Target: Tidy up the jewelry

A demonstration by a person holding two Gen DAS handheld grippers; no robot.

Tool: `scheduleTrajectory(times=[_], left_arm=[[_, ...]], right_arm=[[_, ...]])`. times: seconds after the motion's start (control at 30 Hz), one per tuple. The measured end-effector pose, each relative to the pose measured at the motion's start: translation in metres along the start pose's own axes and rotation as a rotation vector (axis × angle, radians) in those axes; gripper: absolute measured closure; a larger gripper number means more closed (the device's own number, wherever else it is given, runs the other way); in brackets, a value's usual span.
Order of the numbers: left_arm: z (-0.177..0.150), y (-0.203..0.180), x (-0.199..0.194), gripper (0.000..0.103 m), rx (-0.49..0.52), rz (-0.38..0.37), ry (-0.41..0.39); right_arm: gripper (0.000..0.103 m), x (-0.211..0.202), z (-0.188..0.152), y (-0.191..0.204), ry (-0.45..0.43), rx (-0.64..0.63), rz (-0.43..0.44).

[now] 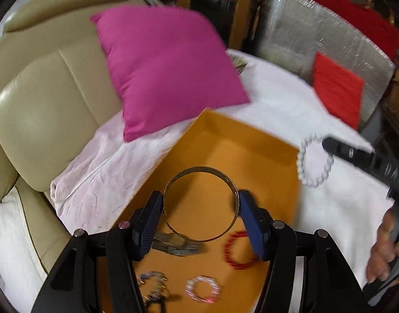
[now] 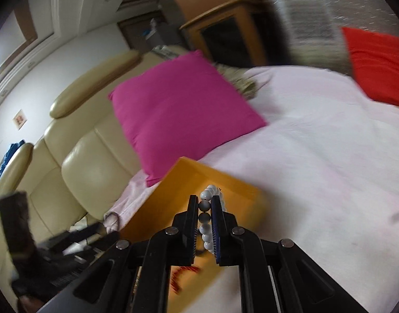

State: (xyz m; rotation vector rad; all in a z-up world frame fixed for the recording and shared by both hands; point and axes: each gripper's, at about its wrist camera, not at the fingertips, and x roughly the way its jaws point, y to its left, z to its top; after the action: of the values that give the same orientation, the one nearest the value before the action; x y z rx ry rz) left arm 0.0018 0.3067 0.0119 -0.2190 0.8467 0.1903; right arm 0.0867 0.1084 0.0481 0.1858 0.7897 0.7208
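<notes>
**Bangle and Bead Bracelet Held Over the Orange Tray**

While the left gripper (image 1: 200,203) holds its blue-padded jaws at a middling spread, both pads press the outer edge of a wide gold-toned metal bangle (image 1: 199,206), which stands clamped between them over the orange cardboard tray (image 1: 225,140). Just below that gripper, on the tray floor, lie a flat grey metal-link piece (image 1: 178,245), a red beaded bracelet (image 1: 238,250), a pink-and-white beaded bracelet (image 1: 202,288) and a blurred blue-and-silver beaded piece (image 1: 152,284). To its right, past the tray's edge, the right gripper (image 2: 207,203) reaches in as a dark bar with a white round-bead bracelet (image 1: 314,161) hanging from its tip over the pale pink-white blanket (image 1: 277,104). A hand (image 1: 387,250) shows at the far right edge of the left wrist view.

Seen from its own camera, the right gripper is nearly closed, its pads pinching the white bead bracelet so that the beads run in a line between them and loop out past the fingertips. Directly beyond it sits the near corner of the orange tray, with a bit of the red bracelet showing beneath the jaws. Further out and to the left, a magenta square fabric cushion (image 2: 183,109) leans against a cream leather sofa (image 2: 77,172). Off to the upper right lies a red fabric cushion (image 2: 379,62), well apart from the tray. Both views are motion-blurred.
</notes>
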Motion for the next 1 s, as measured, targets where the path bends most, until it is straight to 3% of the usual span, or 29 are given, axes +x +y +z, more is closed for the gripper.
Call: scheduleTrajectory(times=[0.27,0.37,0.53,0.6,0.67,0.73,0.83,1.0], left_arm=[[-0.001,0.017,0.069,0.041,0.000,0.029,0.101],[-0.001,0.018,0.083,0.041,-0.016,0.031,0.131],[-0.002,0.016,0.100,0.041,-0.016,0.060,0.175],[-0.004,0.015,0.105,0.041,-0.005,0.084,0.196],[-0.006,0.013,0.101,0.041,0.002,0.091,0.192],[-0.006,0.012,0.088,0.041,0.006,0.089,0.164],[-0.010,0.013,0.059,0.040,0.018,0.085,0.112],[-0.023,0.023,-0.003,0.036,0.050,0.156,0.015]], right_arm=[[0.092,0.110,0.013,0.014,0.199,0.057,-0.007],[0.092,0.133,0.015,0.008,0.245,0.092,-0.015],[0.090,0.146,0.017,-0.002,0.284,0.089,-0.121],[0.079,0.140,0.018,-0.008,0.285,0.104,-0.125],[0.050,0.124,0.020,-0.011,0.236,0.107,-0.106],[0.037,0.099,0.018,-0.008,0.167,0.095,-0.084],[0.037,0.063,0.010,0.001,0.123,0.019,-0.075],[0.037,0.000,-0.015,0.009,0.072,-0.087,-0.075]])
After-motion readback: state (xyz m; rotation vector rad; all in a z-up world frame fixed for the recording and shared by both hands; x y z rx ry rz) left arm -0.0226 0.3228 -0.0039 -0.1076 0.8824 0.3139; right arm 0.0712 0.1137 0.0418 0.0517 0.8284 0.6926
